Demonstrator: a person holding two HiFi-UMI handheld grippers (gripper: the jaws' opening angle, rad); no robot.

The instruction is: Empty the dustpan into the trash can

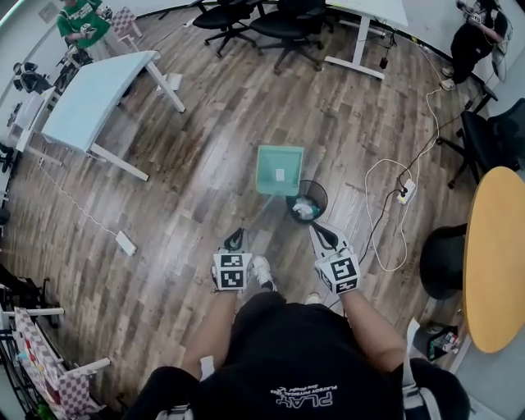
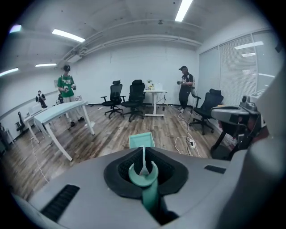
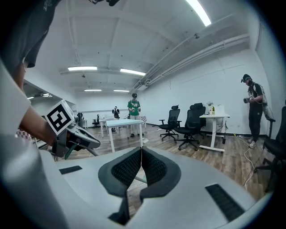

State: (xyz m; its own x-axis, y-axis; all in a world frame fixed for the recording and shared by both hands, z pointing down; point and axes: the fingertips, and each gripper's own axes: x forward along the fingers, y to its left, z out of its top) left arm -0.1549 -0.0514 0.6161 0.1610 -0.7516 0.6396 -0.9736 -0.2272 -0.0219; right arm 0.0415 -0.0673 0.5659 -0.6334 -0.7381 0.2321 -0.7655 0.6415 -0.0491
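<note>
On the floor [image 1: 205, 164]: brown wood planks are running across the whole room, and a white cable [image 1: 371, 176] is looping over them to a power strip [image 1: 403, 195].
Trash can [image 1: 319, 197]: small and black, it is standing on the planks just ahead of the person's feet, holding crumpled white waste.
Dustpan [image 1: 280, 170]: the teal pan is sitting just beyond the can, its near edge meeting the rim in the head view. Its long handle is running back to the left hand-held gripper [image 1: 236, 236].
Left jaws: pinching the handle's hooked end.
Right hand-held gripper [image 1: 320, 234]: its jaws are pressing together on nothing.
Room: a pale blue tabletop [image 1: 94, 102], black office chairs [image 1: 246, 16] and a round yellow tabletop [image 1: 492, 254] are ringing the open floor. Two people [image 1: 82, 20] are standing at the far side.
</note>
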